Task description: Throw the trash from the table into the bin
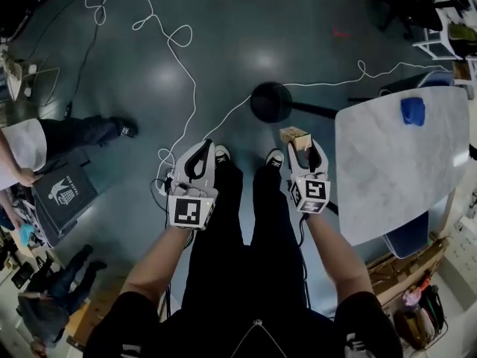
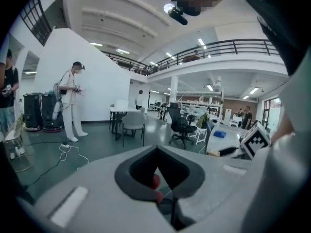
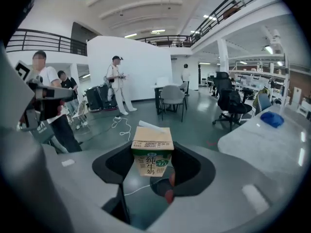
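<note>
A small brown and green milk carton (image 3: pixel 152 155) with a white straw on top is clamped upright between the jaws of my right gripper (image 3: pixel 153 165). In the head view that carton (image 1: pixel 292 135) sticks out of the right gripper (image 1: pixel 304 146), above the floor and left of the table (image 1: pixel 387 170). My left gripper (image 1: pixel 206 147) is held beside it over the floor, its jaws together with nothing in them; the left gripper view shows the same left gripper (image 2: pixel 156 150) shut and empty. The dark bin (image 1: pixel 65 192) with a white logo stands on the floor at the far left.
A blue crumpled thing (image 1: pixel 412 111) lies on the table's far end. A black round stand base (image 1: pixel 270 101) and white cables (image 1: pixel 175 43) lie on the floor ahead. People stand at the left near the bin. Office chairs and tables fill the room beyond.
</note>
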Motion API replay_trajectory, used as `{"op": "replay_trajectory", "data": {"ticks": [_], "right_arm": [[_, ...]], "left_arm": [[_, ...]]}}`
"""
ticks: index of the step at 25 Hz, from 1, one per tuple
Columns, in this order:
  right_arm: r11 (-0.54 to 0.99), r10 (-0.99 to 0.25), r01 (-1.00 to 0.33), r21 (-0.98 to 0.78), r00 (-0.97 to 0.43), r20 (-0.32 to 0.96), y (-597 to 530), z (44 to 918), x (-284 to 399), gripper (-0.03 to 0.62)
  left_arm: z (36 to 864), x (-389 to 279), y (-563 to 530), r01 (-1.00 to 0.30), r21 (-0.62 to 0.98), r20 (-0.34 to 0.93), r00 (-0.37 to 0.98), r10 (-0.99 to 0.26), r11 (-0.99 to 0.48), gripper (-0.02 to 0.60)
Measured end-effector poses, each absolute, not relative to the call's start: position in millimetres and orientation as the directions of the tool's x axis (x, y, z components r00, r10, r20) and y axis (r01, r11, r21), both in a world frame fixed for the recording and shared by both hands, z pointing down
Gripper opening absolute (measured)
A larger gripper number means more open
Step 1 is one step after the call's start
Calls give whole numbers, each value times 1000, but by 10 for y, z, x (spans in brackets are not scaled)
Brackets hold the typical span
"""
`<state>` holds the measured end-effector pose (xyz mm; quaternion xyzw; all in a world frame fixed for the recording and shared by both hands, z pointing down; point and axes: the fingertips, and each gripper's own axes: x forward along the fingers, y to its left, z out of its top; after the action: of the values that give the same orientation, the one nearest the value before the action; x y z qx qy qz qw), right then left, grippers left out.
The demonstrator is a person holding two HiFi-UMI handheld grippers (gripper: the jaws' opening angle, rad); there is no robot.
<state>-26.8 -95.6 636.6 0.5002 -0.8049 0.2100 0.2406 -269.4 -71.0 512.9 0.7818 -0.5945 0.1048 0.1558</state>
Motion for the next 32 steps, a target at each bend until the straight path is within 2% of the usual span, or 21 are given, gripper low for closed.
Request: {"op": "replay_trajectory", "data": {"ticks": [4,11,16,20,25,32], "right_arm": [[415,-658,-907,-71,-353,665,-1187,7606,-165,268],[357,-540,-928,-108,-299,787,-1208,9563,-28,268],[328,-487,-940,-99,-258,834,-1356,10572,5,268],[325,-510,-941,-95,-259,820,-1528,10914,-119,267],[328,-559,-942,-73,-255,789,-1706,10884,-265,265],[360,-483,-931,-59,-240,842,-1431,11137,-109,268]], "left_arm": [[5930,-2621,-740,-961,115,377,278,-884,-253,0],[7144,-2668,-431,-971,146,501,239,-832,-191,0],[7705,-2735,-275,-977,151,540,211,-814,-153,0],[7929,-2841,-17,-983,145,575,179,-798,-116,0],[8059,-2836,79,-984,149,589,170,-790,-101,0],[8049,-2768,47,-985,153,574,150,-805,-75,0]]}}
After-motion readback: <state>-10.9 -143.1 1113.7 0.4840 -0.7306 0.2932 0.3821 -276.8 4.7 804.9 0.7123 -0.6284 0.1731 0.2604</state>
